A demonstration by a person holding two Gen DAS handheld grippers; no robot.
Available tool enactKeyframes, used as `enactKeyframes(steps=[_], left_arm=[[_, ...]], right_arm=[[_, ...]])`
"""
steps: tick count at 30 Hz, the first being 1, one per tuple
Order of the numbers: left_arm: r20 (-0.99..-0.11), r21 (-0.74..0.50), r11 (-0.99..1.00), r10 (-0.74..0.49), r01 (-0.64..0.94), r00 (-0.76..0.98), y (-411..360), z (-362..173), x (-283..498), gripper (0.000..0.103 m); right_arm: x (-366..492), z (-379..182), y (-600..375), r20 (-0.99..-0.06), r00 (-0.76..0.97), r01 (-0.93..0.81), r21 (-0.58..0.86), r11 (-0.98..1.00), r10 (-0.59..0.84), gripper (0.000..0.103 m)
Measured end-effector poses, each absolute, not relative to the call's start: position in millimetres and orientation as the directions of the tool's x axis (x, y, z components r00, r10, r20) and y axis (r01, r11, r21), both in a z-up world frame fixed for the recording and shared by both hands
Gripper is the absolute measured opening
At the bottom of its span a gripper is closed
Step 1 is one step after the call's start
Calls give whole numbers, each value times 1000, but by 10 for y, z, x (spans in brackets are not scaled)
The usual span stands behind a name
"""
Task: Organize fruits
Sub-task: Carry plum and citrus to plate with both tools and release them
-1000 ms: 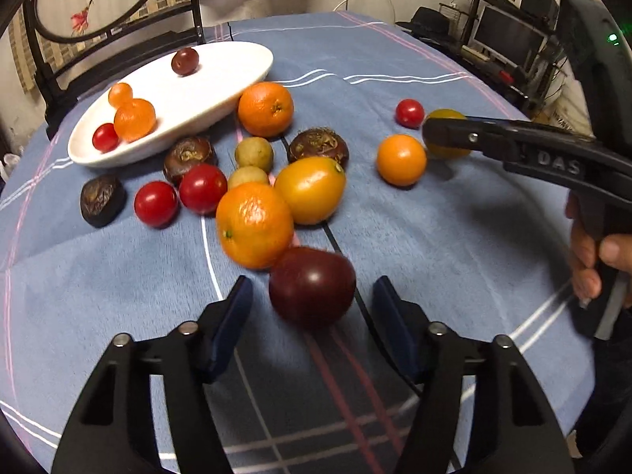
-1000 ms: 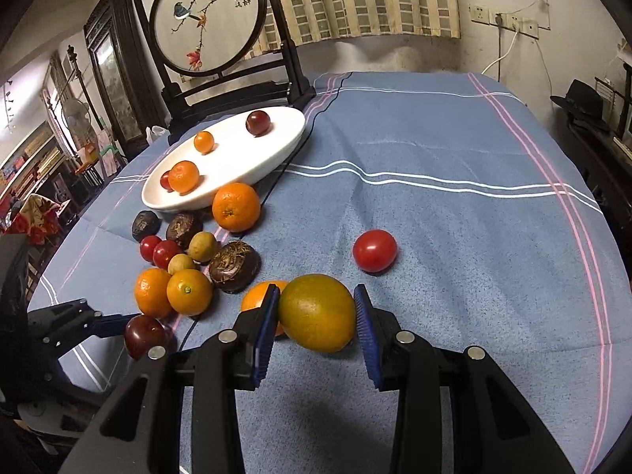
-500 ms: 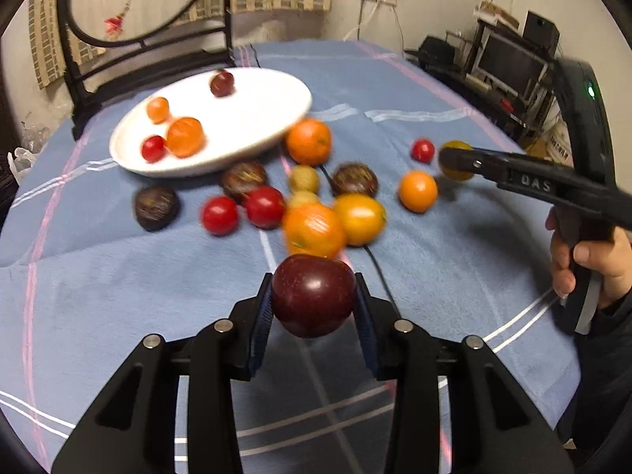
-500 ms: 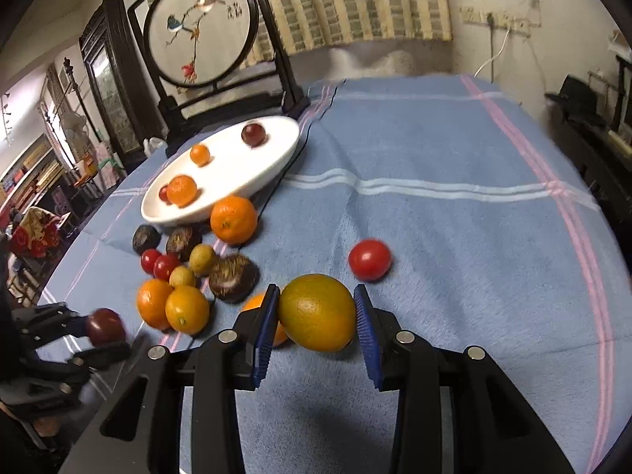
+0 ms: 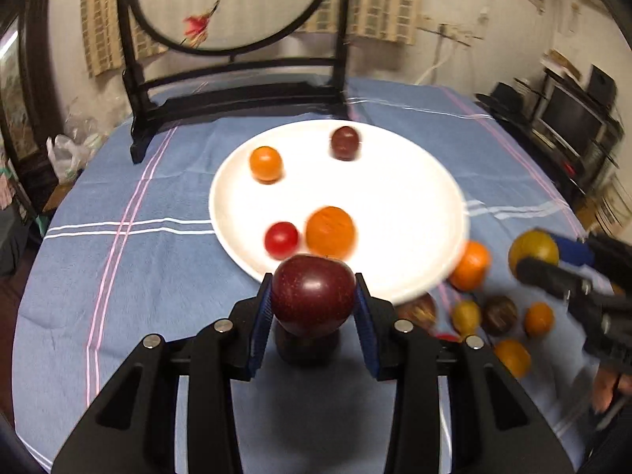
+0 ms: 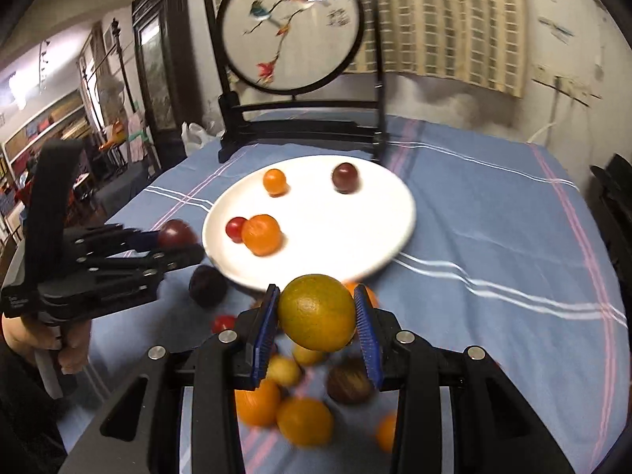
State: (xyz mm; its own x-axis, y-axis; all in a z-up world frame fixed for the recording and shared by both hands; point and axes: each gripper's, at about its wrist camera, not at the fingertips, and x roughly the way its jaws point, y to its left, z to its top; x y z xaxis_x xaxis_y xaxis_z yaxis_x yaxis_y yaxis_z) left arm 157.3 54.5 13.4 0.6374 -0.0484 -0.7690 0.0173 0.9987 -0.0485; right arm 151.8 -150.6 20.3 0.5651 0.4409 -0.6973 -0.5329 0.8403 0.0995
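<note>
From the left wrist view I can't see what lies under my left gripper; a dark round shape directly below the dark red plum is mostly hidden. The loose fruit at the right is blurred and partly covered by my right gripper, so I can't sort it by kind. In the right wrist view the fruit under my right gripper is smeared too.

The white plate sits on the blue-clothed counter, its near rim just ahead of both grippers. Bare cloth lies left of the plate and on its far right side. A black framed screen stands close behind the plate's far edge.

In the plate are a small orange fruit, a dark plum, a red tomato and a larger orange, those two touching; the plate's right half is bare.

My left fingers are clamped on the dark red plum, held above the counter at the plate's near rim. My right fingers grip a yellow-green citrus, raised over the loose fruit.
</note>
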Motion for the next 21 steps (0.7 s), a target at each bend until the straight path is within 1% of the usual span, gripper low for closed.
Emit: enactKeyframes(steps=[5,11,13,14,15,20,21], left_arm=[[-782,-62,998,-59,17,620,617,37,1847,38],[-814,-88,996,-81,15,576,665,-110,2080,39],[-805,-93,996,-75,-2,589,684,-89,2110,51],[-800,-76,997,-53,-14,598,690,-58,2119,65],[-790,-73,997,-45,-20,611,699,-22,2112,72],[-764,-109,994,-65,-30,642,744,108,2025,72],[-762,-110,993,-62,-34,644,750,122,2006,74]], right_arm=[[1774,33,-1193,-747,532,-528,74,846,398,39],[1953,-102,-1031,-771,530,-514,39,857,354,40],[1981,-113,-1016,-765,547,-503,23,864,339,54],[1971,-101,-1037,-759,558,-494,22,869,337,58],[1958,-86,-1059,-752,561,-493,31,870,345,58],[1863,-5,-1229,-741,562,-488,62,871,367,58],[1833,1,-1275,-741,563,-483,65,873,366,59]])
